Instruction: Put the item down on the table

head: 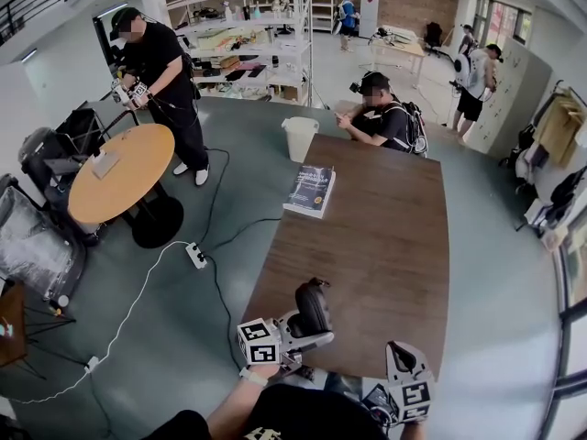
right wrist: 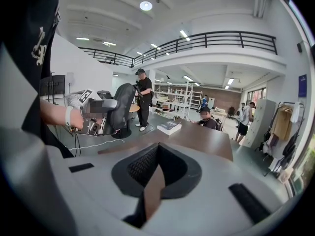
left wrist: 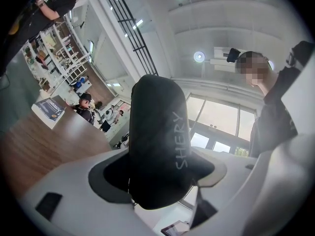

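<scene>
A black padded case (head: 313, 306) with "SHERY" written on it stands upright between the jaws of my left gripper (head: 305, 326), just above the near edge of the brown table (head: 385, 236). In the left gripper view the case (left wrist: 157, 141) fills the middle, and the left gripper (left wrist: 158, 183) is shut on its lower part. The right gripper view shows the same case (right wrist: 121, 107) held up at the left. My right gripper (head: 401, 356) hovers at the table's near right corner. Its jaws (right wrist: 153, 176) are closed together with nothing between them.
A dark book (head: 312, 191) lies at the table's far left edge. A person (head: 383, 119) sits at the far end, beside a white bin (head: 300, 138). A round orange table (head: 124, 174) and a power strip (head: 196, 255) with cables are on the floor to the left.
</scene>
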`<state>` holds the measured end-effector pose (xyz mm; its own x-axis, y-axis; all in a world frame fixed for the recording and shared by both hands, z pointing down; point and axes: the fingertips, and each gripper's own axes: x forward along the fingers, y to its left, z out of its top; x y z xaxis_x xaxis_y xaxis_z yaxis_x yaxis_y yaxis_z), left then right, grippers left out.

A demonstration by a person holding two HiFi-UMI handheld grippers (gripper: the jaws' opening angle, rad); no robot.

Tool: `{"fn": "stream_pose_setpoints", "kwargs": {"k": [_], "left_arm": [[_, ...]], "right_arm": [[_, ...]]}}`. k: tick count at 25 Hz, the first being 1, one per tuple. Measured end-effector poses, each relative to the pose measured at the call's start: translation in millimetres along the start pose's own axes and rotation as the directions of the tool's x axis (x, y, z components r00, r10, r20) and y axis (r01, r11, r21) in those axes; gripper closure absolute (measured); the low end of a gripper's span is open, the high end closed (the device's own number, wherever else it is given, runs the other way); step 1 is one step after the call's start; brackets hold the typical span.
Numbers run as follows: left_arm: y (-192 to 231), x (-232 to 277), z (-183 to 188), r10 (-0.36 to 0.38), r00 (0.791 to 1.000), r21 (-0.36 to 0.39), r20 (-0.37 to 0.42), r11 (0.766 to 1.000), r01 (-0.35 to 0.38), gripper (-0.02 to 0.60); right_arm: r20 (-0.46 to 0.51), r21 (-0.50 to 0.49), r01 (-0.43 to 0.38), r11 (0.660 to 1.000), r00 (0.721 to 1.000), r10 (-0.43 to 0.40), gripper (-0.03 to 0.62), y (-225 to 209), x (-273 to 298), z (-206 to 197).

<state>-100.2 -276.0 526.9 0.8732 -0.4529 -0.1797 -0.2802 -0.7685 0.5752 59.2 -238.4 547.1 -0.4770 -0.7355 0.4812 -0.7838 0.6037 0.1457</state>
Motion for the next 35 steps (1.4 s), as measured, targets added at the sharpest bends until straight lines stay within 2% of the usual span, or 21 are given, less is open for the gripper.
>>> {"fn": "stream_pose_setpoints", "kwargs": {"k": [9,24,29,35], "left_arm": [[16.7,1.8,-8.2,0.024,0.999,-0.041,-0.036,0.999,-0.025,0.238],[42.0,15.1,-50.8,0.058,0.987,-0.073,-0.148,0.995,-0.069,0.238],[53.0,19.9,-61.6,0.072,0.972,-0.059,-0.225,0.994,-0.088,0.238],[72.4,26.3,-82.4,0.116,0.928,0.000,-0.354,0.992,-0.124,0.238]], "right_arm": [[0.007,0.026,-0.003,1.000,1.000,0.003,0.606,-0.6,3.6,0.3],[0.008,0.044,0.016,0.999,1.000,-0.016,0.606,-11.8,2.4,-11.3],[0.000,0.066,0.045,0.997,0.999,-0.045,0.606,-24.0,-5.7,-17.3],[-0.006,0.081,0.064,0.995,0.998,-0.064,0.606,-34.4,-9.5,-22.9]]}}
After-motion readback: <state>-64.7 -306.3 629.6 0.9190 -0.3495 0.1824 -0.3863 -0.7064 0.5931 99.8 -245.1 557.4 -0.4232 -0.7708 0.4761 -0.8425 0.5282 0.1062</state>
